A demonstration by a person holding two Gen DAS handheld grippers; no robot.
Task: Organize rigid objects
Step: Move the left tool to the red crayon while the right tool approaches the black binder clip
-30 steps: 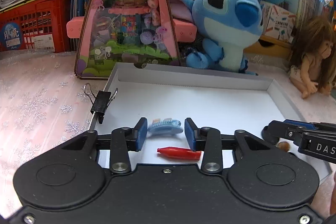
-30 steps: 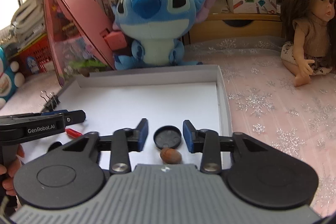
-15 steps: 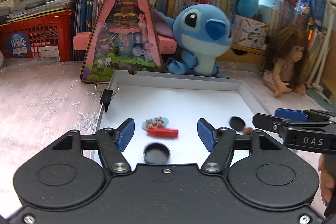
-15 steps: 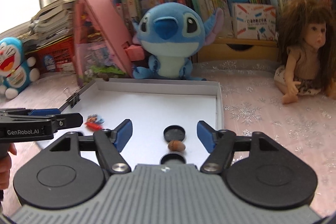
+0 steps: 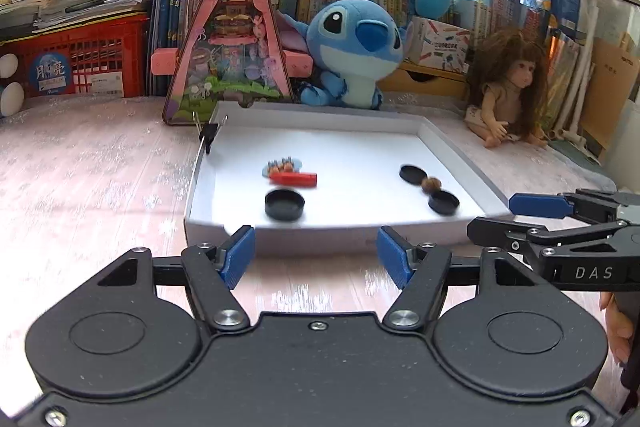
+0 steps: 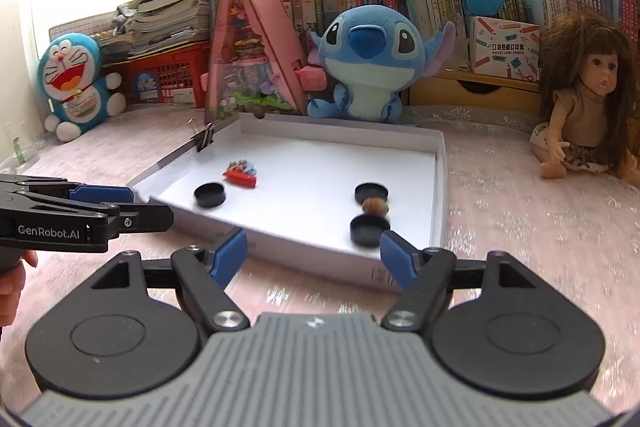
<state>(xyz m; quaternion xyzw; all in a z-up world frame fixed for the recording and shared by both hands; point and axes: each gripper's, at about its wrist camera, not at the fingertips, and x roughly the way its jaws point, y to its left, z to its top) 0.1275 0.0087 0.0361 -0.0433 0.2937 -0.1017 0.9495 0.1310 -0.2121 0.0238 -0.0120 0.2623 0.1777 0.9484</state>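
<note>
Now both handheld tools are hovering over the pink snowflake-patterned surface (image 5: 92, 187), short of the shallow white cardboard tray (image 5: 448, 147). The left gripper (image 5: 316, 259) is sitting with its blue-padded jaws spread apart and empty, nothing touching the pads. The right gripper (image 6: 316, 255) is still widening its jaws, which are also empty, with only the tray's near wall showing between them.

Inside the tray, well ahead of both sets of jaws, a red crayon-like stick (image 5: 294, 179) is lying just in front of, and touching, a small pale-blue hair clip with tiny figures (image 5: 282, 167); a round black plastic cap (image 5: 284, 204) is resting nearer the front wall. Toward the tray's right side, a brown nut-like ball (image 6: 375, 206) is sitting between two more black caps (image 6: 371, 191), close against both. A black binder clip (image 5: 208, 135) is gripping the tray's far-left corner.

Bare pink surface is stretching wide to the left of the tray and to its right, as far as the long-haired doll (image 6: 580, 99). A blue plush toy (image 6: 368, 59) and a pink triangular playhouse box (image 5: 230, 47) are crowding the tray's far edge.
</note>
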